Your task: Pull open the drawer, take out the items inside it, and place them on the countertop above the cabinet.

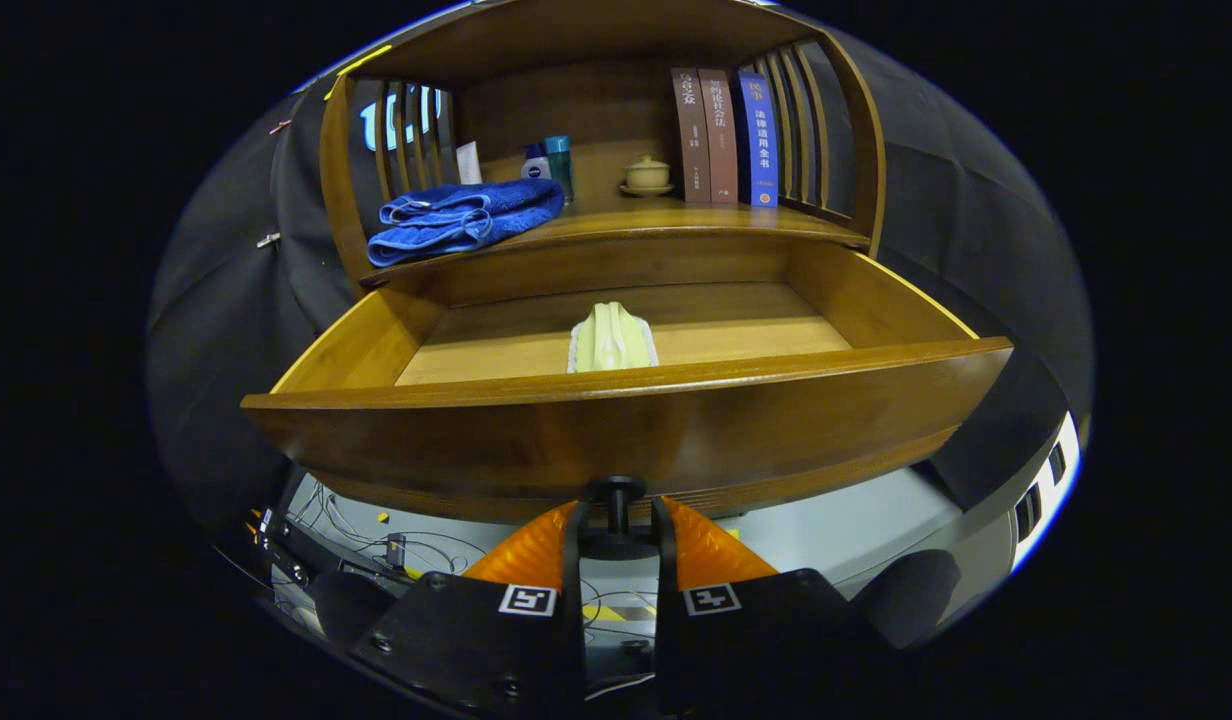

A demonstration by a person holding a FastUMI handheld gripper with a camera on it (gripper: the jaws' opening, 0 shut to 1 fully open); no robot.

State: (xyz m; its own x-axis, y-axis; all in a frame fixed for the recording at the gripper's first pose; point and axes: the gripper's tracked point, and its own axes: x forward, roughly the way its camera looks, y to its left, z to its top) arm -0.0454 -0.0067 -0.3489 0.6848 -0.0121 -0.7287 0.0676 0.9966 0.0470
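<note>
The wooden drawer [616, 430] stands pulled far out of the cabinet. Inside it, on the drawer floor near the front wall, lies a pale green-and-white folded cloth [612, 338]. My gripper [618, 515] is low at the middle of the drawer front, its fingers closed on the small dark knob [616, 492] under the front's lower edge. The countertop [666, 222] runs just above and behind the drawer.
On the countertop lie a folded blue towel [461, 218] at the left, small bottles [548, 162], a lidded cup on a saucer [647, 175] and three upright books [726, 135] at the right. Slatted side walls close the shelf. Cables lie on the floor below.
</note>
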